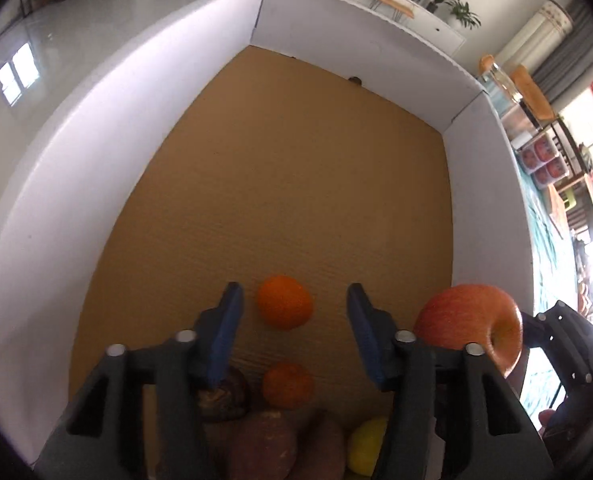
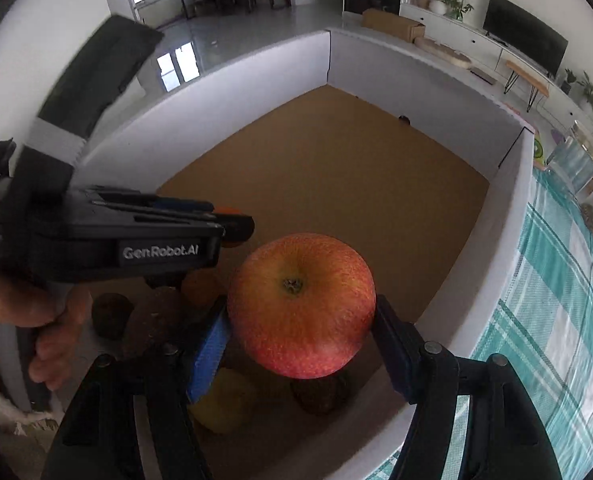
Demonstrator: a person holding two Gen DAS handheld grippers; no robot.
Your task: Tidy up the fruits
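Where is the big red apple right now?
The apple is pinched between the right gripper's fingers, held above the near end of the white-walled box. In the left wrist view it sits right of the open left gripper.

Left black blue-padded tongs pointing steeply downward, jaws standing apart and gripping nothing, right black blue-padded tongs angling downward, pads pressing a red-orange apple

Both grippers are black plastic with blue finger pads and silver screws. White "GenRobot.AI" lettering marks the left gripper.
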